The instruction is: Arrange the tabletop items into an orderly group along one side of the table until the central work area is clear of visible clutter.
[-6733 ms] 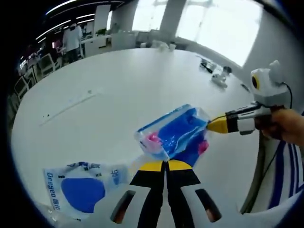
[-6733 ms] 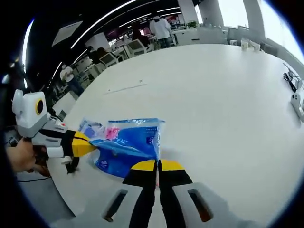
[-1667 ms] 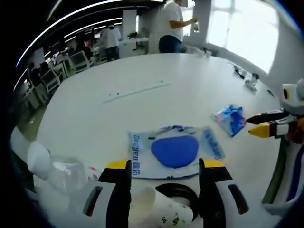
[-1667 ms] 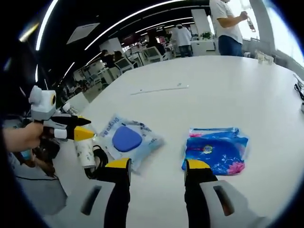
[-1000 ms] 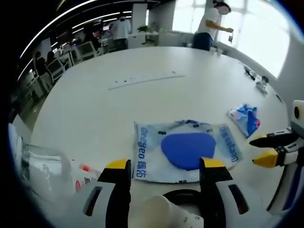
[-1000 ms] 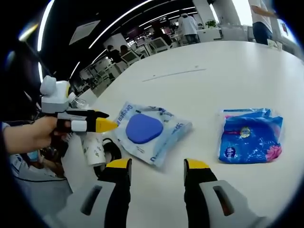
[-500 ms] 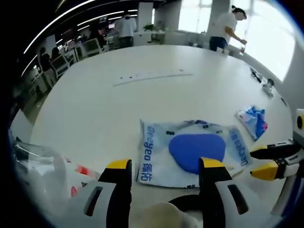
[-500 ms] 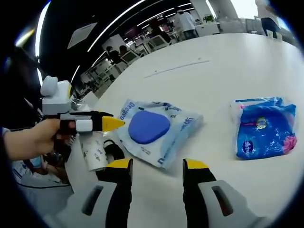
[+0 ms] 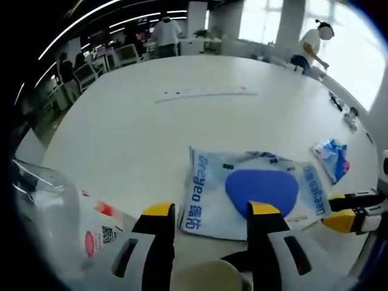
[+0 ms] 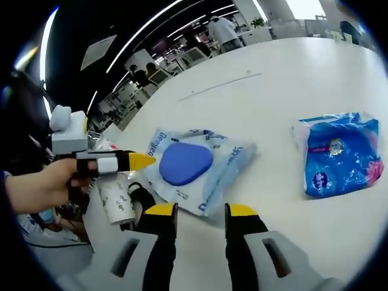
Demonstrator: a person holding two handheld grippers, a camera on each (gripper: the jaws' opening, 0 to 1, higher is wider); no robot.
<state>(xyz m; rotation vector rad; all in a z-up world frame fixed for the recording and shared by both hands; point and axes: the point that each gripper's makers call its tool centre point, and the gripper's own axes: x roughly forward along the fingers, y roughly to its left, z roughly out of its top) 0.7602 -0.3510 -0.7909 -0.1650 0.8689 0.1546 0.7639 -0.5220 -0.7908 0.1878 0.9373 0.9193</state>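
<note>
On the white round table, near its edge, lies a flat clear-and-white pouch with blue "Deeyeo" lettering and a solid blue rounded shape showing through the middle; slightly crumpled, lying flat. In the left gripper view the left gripper has jaws spread apart, empty, yellow tips just at the pouch's near edge, right tip overlapping the blue patch in the picture; contact cannot be told. Between the jaws at the bottom sits a paper cup rim, pale, with a black looped thing beside it. To the left a clear plastic bottle with a red-and-white label with a QR code, blurred. Farther right on the table a smaller blue packet with pink marks, well apart from the pouch. The right gripper enters from the right edge, yellow tip near the pouch corner.

In the right gripper view the right gripper also has jaws parted, holding nothing, tips just short of the pouch. The blue packet lies to the right, shiny blue film with pink flower print and a round logo. A hand holds the left gripper, coming in from the left above the upright patterned paper cup; its jaw gap cannot be told here. People and chairs in the background, blurred
</note>
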